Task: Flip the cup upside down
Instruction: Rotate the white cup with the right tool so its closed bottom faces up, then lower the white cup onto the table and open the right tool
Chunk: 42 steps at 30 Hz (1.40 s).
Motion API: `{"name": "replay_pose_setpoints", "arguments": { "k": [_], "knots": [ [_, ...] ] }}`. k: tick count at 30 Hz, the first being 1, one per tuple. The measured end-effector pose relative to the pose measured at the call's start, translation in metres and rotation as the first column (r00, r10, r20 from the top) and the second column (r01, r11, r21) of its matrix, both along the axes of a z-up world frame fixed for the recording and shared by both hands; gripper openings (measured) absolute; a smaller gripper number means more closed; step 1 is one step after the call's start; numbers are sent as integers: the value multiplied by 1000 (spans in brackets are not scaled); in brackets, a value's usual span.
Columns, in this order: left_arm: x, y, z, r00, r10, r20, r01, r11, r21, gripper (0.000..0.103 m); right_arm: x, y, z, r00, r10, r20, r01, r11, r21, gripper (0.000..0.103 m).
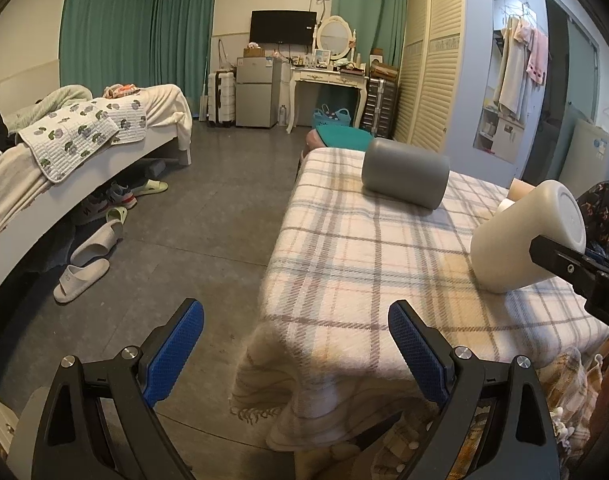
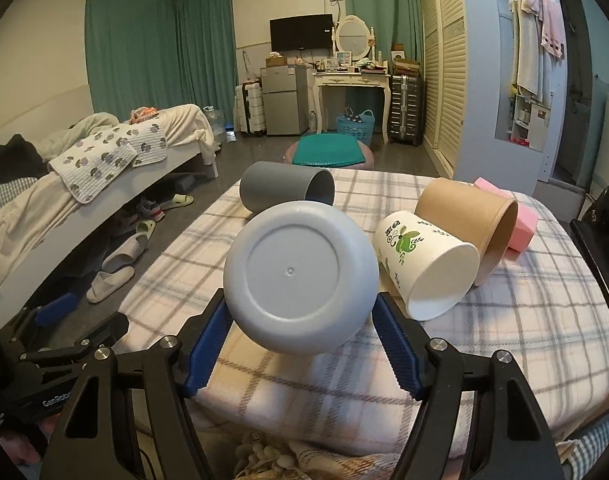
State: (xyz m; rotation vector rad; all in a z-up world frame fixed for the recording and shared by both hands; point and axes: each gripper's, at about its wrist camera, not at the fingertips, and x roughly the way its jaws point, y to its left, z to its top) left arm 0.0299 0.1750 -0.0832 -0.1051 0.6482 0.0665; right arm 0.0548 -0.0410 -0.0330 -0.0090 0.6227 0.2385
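My right gripper [image 2: 300, 344] is shut on a pale plastic cup [image 2: 300, 276], held on its side with its round base facing the camera, just above the plaid tablecloth [image 2: 504, 340]. The same cup shows at the right in the left wrist view [image 1: 520, 236], with the right gripper's black body beside it. My left gripper [image 1: 296, 344] is open and empty, low at the table's near left corner. A grey cup [image 2: 280, 192] lies on its side at the far end of the table; it also shows in the left wrist view [image 1: 404, 172].
A white paper cup with green print [image 2: 424, 264] and a brown paper cup [image 2: 468, 220] lie on their sides right of the held cup, with a pink block [image 2: 524, 224] behind. A bed [image 1: 64, 168] and slippers [image 1: 84, 272] are on the left.
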Motion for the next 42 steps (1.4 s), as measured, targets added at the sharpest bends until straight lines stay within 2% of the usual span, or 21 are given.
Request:
{"name": "replay_pose_setpoints", "arguments": {
  "k": [24,34,42],
  "knots": [
    [13,-18,-2,1000,-8,-28,8,1000,-10,96,-1,-17,0,997,74,-18,-74,997,-3,68],
    [12,-22,0,1000,-10,-27,9,1000,-13,96,-2,-18,-1,997,68,-26,-68,998,-10,67],
    [8,-27,4,1000,-16,-23,15,1000,-5,96,-1,-16,1,998,58,-25,-59,997,-49,67]
  ]
}}
